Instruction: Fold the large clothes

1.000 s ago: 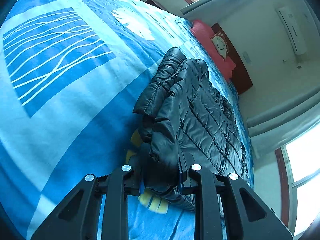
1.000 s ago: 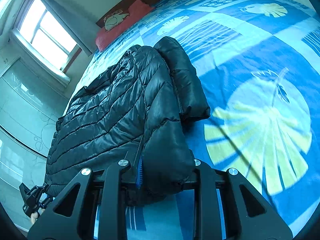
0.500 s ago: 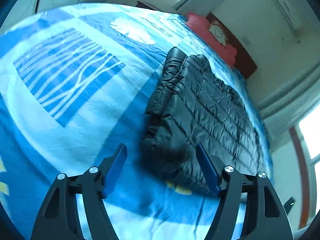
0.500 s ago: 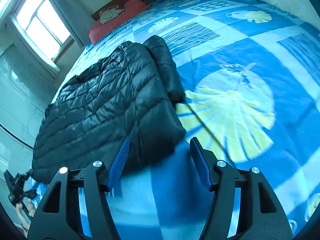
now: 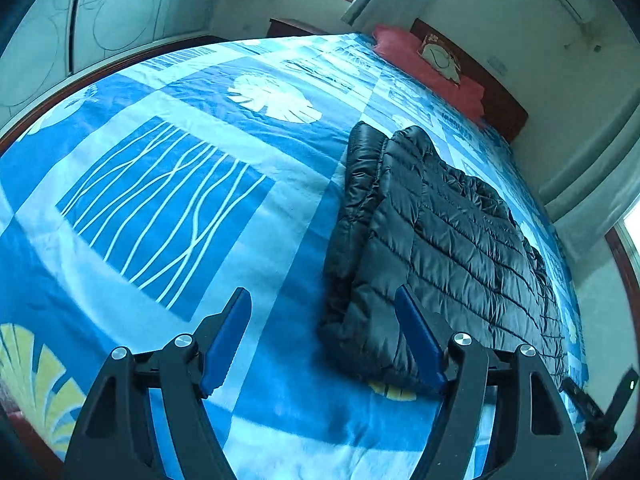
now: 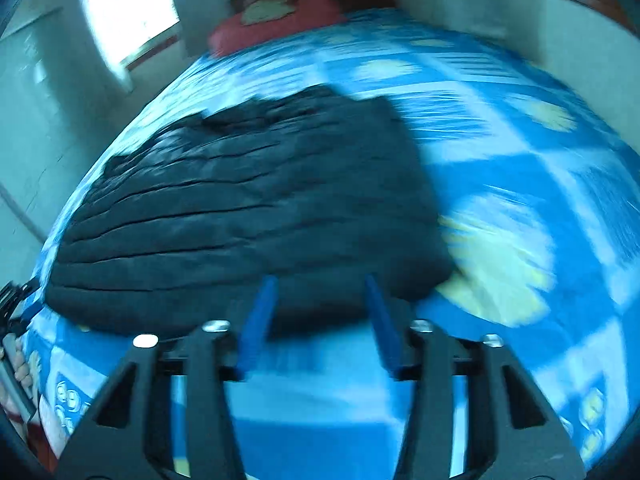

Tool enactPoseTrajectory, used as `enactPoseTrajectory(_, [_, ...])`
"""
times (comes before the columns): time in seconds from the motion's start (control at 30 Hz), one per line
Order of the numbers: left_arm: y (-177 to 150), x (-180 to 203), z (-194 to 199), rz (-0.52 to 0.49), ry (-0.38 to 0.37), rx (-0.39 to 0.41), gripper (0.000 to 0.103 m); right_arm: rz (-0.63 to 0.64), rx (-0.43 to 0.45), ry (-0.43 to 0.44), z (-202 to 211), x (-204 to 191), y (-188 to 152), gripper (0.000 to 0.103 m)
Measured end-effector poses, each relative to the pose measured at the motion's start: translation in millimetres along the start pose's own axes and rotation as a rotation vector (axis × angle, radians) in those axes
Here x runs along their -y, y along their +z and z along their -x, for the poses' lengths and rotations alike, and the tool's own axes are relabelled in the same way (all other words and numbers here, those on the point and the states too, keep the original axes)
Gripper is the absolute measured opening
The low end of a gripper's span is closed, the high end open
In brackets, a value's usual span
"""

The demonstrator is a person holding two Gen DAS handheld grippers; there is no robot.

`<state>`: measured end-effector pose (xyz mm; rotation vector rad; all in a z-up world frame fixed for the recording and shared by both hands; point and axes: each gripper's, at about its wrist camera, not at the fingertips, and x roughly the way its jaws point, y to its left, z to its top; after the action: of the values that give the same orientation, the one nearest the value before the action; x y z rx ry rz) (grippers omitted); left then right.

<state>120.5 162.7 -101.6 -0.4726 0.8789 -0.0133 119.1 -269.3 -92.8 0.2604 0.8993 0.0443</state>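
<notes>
Left claw [image 5: 322,330]: your fingers are spread wide and pinch nothing; the bedspread shows between the blue pads [image 5: 226,340].
Left claw against the jacket: the right-hand pad sits just beside the near edge of the jacket [image 5: 440,240]; whether it touches the cloth, you cannot tell.
Right claw [image 6: 320,312]: also spread and empty, though this view is smeared by blur; its tips hover near the jacket's [image 6: 240,208] near hem.
Jacket: black and quilted, lying folded on the bed [image 5: 168,184], with a sleeve tucked along its left side in your left wrist view.
Bed around the jacket: a blue bedspread with white line and leaf patterns; a yellow leaf print [image 6: 496,264] lies just right of the jacket in the right wrist view.
Beyond the jacket: a red pillow [image 5: 428,64] at the head of the bed, against a dark wooden headboard [image 5: 504,108].
</notes>
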Motion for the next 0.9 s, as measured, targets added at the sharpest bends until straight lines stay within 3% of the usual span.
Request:
enactPoseTrajectory(0.2, [17.7,11.2,-10.4,-0.074,0.066,0.009,0.073,0.102,0.009,0.047,-44.0,-78.0,51.6,0.038])
enactPoseTrajectory(0.37, [35.2,15.7,-19.9,-0.095,0.088,0.014,0.073,0.142,0.020,-0.015,-77.4,-115.1,80.1,0.038])
enactPoseTrajectory(0.57, [46.7,21.0,-33.1,-0.124,0.122,0.010,0.073,0.167,-0.043,-0.097,-117.2,-122.1,77.1,0.038])
enactPoseTrajectory(0.73, [53.4,30.8,-47.4,-0.153,0.140,-0.012,0.073,0.237,-0.021,-0.175,-132.6,-130.9,63.8,0.038])
enactPoseTrajectory(0.9, [60.4,43.2,-60.6,-0.183,0.134,-0.043,0.076,0.231,-0.014,-0.191,-135.4,-131.1,61.5,0.039])
